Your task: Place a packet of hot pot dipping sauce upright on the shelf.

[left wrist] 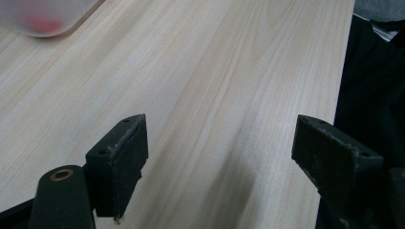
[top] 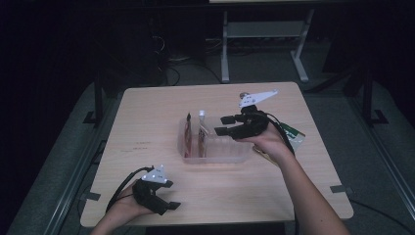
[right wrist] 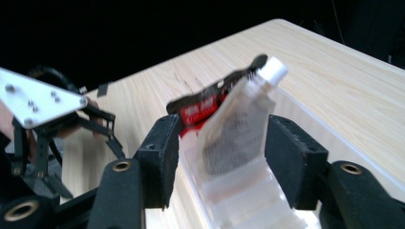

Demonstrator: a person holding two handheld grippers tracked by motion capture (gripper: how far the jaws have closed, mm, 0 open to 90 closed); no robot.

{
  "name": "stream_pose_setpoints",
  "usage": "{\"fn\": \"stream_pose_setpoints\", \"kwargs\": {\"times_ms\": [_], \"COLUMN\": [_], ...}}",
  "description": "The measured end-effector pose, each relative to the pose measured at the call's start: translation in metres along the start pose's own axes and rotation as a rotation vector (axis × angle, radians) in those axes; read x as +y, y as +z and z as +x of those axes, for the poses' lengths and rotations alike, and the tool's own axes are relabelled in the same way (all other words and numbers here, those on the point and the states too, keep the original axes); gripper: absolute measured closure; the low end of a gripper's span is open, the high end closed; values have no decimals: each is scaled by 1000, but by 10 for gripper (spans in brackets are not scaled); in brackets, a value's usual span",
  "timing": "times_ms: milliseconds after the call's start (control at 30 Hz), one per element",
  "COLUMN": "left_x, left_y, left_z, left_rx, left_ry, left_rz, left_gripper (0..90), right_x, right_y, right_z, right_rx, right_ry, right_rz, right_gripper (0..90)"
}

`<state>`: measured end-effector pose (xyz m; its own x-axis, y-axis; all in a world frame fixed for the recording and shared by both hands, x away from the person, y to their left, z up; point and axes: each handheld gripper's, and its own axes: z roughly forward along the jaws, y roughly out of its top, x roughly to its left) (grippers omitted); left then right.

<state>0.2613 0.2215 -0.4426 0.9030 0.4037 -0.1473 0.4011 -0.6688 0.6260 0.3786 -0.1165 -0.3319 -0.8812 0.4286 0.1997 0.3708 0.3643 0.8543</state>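
Your right gripper (top: 222, 125) hovers over the clear plastic rectangular bin (top: 230, 152) that sits at the middle of the pale wooden table (top: 147, 117), jaws spread wide and nothing clamped between them. In the right gripper view (right wrist: 220, 157) those two black jaws flank the white spouted pouch with a white cap (right wrist: 236, 129), one on each side; whether either pad touches it I cannot tell, but there is a gap on the right. That pouch (top: 202, 128) stands upright at the left end of the bin, and just beside it, a touch further left, stands the red and dark flat sachet (top: 188, 134), also on edge. In the right gripper view the sachet (right wrist: 210, 101) peeks out behind the pouch, its dark top edge level with the cap.

Behind your right hand (top: 269, 142), near the table's right edge, lies a green and white packet (top: 295, 137), partly hidden by your wrist.

Your left gripper (top: 166, 203) is down at the near left of the table, well apart from the bin, pointing right. The left gripper view (left wrist: 219, 157) shows its jaws wide, bare wood between them, and a corner of the bin (left wrist: 47, 16) blurred at the top left.
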Motion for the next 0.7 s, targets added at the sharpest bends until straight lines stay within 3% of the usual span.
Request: {"fn": "stream_pose_setpoints", "kwargs": {"times_ms": [67,600,700], "left_x": [0,0,0], "left_y": [0,-1,0], "left_z": [0,0,-1], "left_rx": [0,2,5], "left_ry": [-1,-9,-15], "left_rz": [0,-6,-15], "left_gripper": [196,196,196], "right_x": [-5,-52,-69], "right_y": [-5,-43,-50], "right_z": [3,29,30], "right_rx": [-22,-56,-67], "right_ry": [-15,-38,-34], "right_rz": [18,87,122], "right_gripper": [428,456,474]}}
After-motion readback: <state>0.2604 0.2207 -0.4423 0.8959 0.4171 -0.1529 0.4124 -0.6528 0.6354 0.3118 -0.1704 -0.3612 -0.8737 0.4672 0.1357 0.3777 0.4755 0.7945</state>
